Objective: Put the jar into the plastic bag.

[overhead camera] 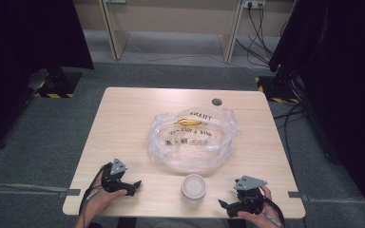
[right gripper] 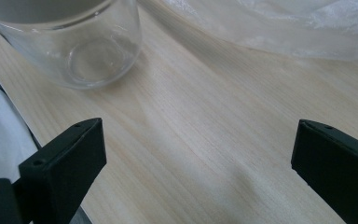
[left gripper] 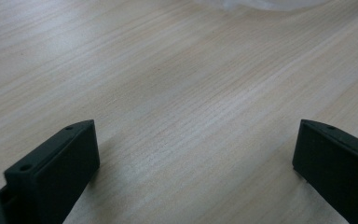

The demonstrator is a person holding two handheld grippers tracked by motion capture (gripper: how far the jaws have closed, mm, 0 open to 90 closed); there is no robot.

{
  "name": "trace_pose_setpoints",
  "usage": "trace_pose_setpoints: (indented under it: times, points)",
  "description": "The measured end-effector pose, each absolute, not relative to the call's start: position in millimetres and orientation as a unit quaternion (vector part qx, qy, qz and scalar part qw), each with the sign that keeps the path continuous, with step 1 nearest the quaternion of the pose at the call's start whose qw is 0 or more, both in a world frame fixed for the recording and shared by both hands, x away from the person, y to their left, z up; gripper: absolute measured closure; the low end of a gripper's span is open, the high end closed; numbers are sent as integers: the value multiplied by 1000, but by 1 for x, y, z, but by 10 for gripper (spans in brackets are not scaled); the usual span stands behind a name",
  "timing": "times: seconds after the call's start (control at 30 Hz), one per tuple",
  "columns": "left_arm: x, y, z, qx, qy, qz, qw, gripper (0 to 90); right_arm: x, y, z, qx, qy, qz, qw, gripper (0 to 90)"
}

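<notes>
Both grippers rest at the bottom of the high view. Left gripper [overhead camera: 134, 184], lower left, jaws wide, empty. Glass jar [overhead camera: 193, 187], bottom centre, stands upright nearer the right gripper [overhead camera: 224, 205], also wide and empty. Above centre, a clear plastic bag [overhead camera: 193, 138] reads "THANK", inverted.

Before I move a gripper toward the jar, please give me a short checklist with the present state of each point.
1. Left gripper open, nothing between its jaws: ok.
2. Right gripper open, nothing held: ok.
3. Jar upright on the table, near its front edge: ok.
4. Jar free of the plastic bag, a gap between them: ok.
5. Bag mouth open wide enough for the jar: cannot tell.
6. Jar's lid tight: cannot tell.
</notes>
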State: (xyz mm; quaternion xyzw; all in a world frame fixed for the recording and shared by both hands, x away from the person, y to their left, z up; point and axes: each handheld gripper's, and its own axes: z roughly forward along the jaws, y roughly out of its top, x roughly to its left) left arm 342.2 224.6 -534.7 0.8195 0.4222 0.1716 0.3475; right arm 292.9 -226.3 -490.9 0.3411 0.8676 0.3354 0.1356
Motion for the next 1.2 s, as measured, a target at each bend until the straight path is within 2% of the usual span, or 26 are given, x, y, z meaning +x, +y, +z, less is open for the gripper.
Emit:
trace_pose_setpoints:
  times: [1.2]
  points:
    - [342,225,-535,820,422,172,348,0,281,-187,-470,275,885,356,121,34]
